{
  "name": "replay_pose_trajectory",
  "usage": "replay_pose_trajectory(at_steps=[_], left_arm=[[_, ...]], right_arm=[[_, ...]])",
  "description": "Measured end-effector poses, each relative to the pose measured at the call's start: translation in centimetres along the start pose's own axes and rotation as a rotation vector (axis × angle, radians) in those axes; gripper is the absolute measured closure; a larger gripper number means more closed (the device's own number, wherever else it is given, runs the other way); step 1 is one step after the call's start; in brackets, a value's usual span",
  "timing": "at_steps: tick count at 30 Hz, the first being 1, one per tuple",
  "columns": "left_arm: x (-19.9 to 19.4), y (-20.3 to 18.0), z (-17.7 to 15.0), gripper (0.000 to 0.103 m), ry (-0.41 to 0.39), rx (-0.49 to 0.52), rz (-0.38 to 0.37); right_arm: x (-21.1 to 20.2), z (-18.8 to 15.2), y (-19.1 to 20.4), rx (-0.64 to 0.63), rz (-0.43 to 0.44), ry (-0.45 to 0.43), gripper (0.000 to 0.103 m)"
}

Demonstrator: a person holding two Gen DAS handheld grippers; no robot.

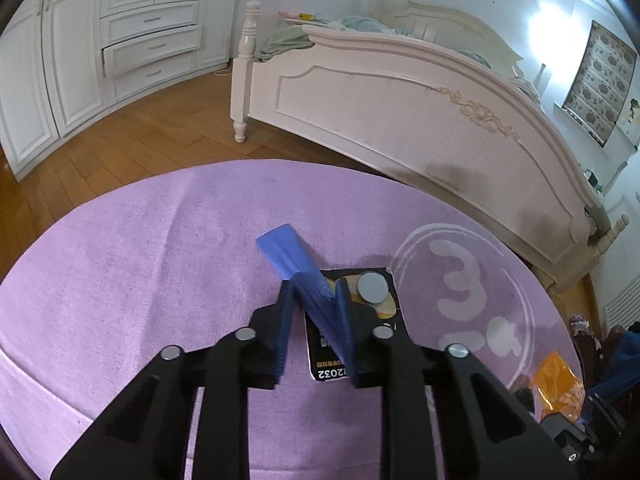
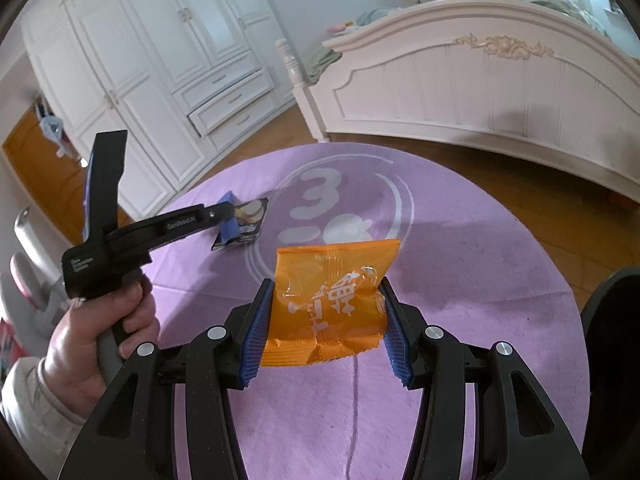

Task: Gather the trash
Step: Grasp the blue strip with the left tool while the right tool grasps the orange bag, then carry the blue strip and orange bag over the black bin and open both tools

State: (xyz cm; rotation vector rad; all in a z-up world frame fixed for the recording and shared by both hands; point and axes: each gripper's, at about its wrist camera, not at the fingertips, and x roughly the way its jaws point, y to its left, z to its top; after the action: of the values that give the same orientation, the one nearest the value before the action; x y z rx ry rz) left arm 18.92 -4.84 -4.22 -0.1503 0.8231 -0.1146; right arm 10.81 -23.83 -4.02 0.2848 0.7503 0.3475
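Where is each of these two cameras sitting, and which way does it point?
Left wrist view: sits on the left gripper, looking forward and down at a blue piece clamped over a black battery card; only its own fingers show.
Right wrist view: sits on the right gripper, looking at an orange packet it holds; the person's left hand shows.
Shared: the purple tablecloth, battery card, white bed and wardrobe.
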Motion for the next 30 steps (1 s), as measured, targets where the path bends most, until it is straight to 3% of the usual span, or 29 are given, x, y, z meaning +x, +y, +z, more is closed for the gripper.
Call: replay_pose_trajectory(at_steps=[5, 16, 22, 30], left_arm=[[-1.2, 0.7, -0.7, 0.091, -0.019, 0.015, -0.015], [-8.0, 0.0, -1.7, 0.092, -0.12, 0.068, -0.075], [-9.3, -3.9, -2.6, 0.092, -0.109, 0.13, -0.167], [-8.0, -11.9, -4.2, 0.092, -0.045, 0.229, -0.313]], right_arm=[[0.0, 0.1, 0.0, -0.007, 0.0, -0.003, 0.052], [-1.8, -0.5, -0.5, 0.041, 0.055, -0.035, 0.052], [-4.0, -1.5, -2.7, 0.122, 0.078, -0.07, 0.052], [-9.1, -3.4, -9.2, 0.257, 0.041, -0.159, 0.052]])
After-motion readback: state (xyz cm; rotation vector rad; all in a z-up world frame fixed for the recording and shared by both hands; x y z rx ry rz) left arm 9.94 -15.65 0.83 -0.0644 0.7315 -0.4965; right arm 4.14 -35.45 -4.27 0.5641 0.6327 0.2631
